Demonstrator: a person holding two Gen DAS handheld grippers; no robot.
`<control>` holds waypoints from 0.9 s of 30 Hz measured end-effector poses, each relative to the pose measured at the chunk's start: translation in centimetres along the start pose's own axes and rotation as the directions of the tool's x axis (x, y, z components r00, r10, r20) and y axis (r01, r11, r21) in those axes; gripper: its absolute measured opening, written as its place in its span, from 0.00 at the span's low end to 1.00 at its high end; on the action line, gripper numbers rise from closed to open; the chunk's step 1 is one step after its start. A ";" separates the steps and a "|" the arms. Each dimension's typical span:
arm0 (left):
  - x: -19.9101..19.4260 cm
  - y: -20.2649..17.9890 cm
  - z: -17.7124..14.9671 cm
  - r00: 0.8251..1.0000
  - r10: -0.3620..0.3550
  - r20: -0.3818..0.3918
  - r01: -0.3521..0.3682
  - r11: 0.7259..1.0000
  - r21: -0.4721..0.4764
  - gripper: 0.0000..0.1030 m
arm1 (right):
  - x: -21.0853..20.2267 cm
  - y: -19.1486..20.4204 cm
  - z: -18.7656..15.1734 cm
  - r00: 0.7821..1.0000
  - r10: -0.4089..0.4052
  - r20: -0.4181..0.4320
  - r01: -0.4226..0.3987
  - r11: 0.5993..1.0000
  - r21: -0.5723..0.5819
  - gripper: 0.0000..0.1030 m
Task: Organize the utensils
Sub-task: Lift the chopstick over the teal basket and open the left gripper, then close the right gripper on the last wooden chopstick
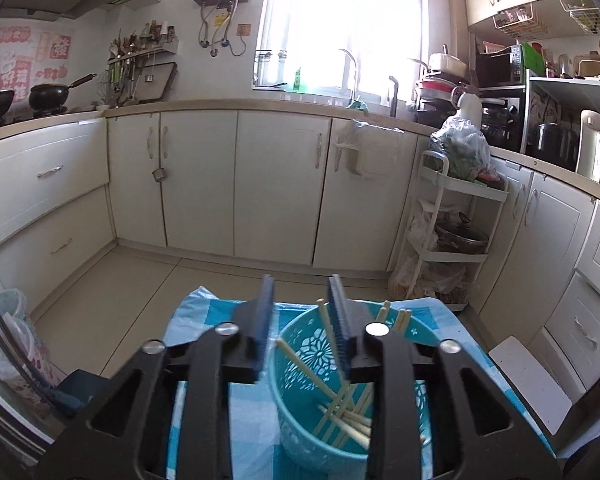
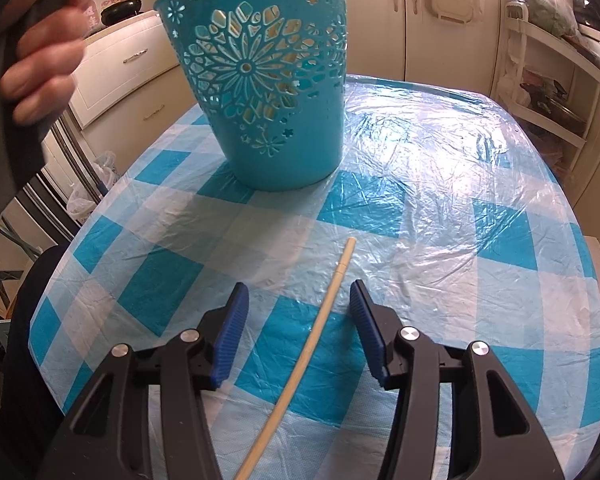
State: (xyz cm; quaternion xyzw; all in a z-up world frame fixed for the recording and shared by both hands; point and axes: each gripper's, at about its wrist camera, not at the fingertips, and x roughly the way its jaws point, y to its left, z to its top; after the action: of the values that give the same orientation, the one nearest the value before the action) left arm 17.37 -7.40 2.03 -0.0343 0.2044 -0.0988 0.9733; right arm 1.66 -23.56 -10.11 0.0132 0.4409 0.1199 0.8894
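Taking the teal basket point(image 2: 260, 80) as the landmark, and going from left to right: a person's hand point(image 2: 40, 68) shows at the far left of the right wrist view, level with the basket's upper half and clear of its wall, wrapped around something dark that is too blurred to name. The basket stands upright on the blue-and-white checked tablecloth point(image 2: 440, 184), its side cut through with a flower pattern. In the left wrist view the left gripper point(image 1: 300, 316) hangs above the basket's point(image 1: 300, 412) rim, toward its left side; its blue pads point(image 1: 265, 312) stand apart with nothing between them, so it is released and holds nothing. Inside the basket, under and to the right of that gripper, lie several pale chopsticks point(image 1: 346, 412), some crossed on the bottom and some leaning with their ends above the far rim. In front of the basket, nearer the camera and a little right of its base, a single chopstick point(image 2: 316, 340) lies flat on the cloth, well apart from the basket. The right gripper point(image 2: 298, 312) is over it with its jaws released, one to each side of the stick and neither pad touching it.
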 end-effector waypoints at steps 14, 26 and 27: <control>-2.6 8.1 -10.7 0.963 0.120 -0.240 -0.157 0.977 -0.142 0.89 | -0.6 0.0 -0.3 0.998 -0.060 -0.026 0.059 0.998 -0.035 0.07; 1.2 6.7 -14.9 0.914 0.071 -0.401 -0.109 0.991 -0.072 0.89 | -0.6 0.7 -0.1 0.995 -0.069 -0.069 0.062 0.994 -0.091 0.05; 1.3 6.8 -15.1 0.910 0.067 -0.409 -0.107 0.991 -0.075 0.90 | -0.6 0.5 -0.2 0.995 -0.071 -0.068 0.065 0.994 -0.087 0.05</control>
State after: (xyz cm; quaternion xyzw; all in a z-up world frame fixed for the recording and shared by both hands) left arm 13.63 -1.44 -12.98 -0.0504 0.4076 -0.0503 0.9104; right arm 1.04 -23.21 -9.65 -0.0438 0.4671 0.1085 0.8764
